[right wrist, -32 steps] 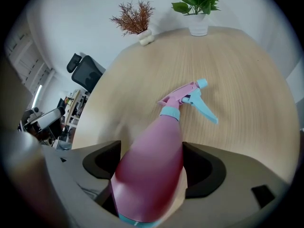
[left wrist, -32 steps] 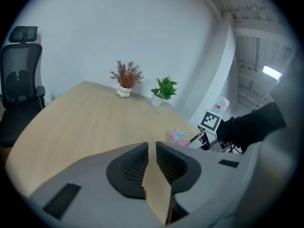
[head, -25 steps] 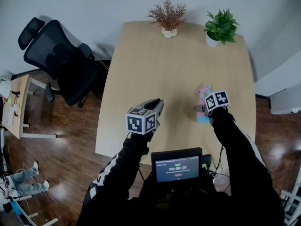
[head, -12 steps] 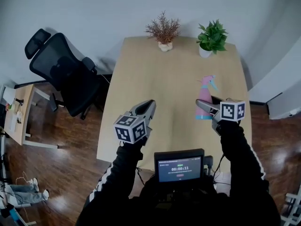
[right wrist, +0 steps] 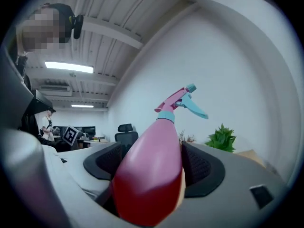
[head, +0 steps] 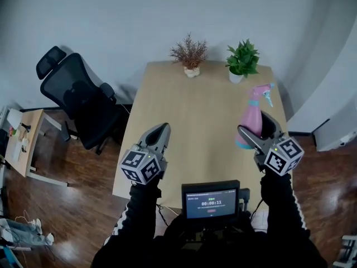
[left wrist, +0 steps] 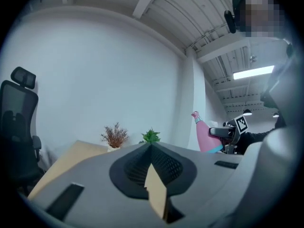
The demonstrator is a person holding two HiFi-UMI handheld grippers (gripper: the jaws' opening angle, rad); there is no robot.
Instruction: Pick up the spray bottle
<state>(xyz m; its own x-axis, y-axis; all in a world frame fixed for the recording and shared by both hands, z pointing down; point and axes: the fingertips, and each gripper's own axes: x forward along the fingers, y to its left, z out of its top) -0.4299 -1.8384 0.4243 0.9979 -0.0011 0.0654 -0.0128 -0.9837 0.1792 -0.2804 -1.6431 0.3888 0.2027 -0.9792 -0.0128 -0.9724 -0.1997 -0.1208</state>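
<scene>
spray bottle (head: 251,120): smooth, glossy plastic
counter (head: 195,113): matt pale wood
floor (head: 78,200): dark polished wood (light glints off it)

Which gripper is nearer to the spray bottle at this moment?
Right. The right gripper is shut on the spray bottle, gripping its pink body. The left gripper is apart from it, off to its left.

wooden table (head: 195,116) with two potted plants (head: 191,57)
</scene>
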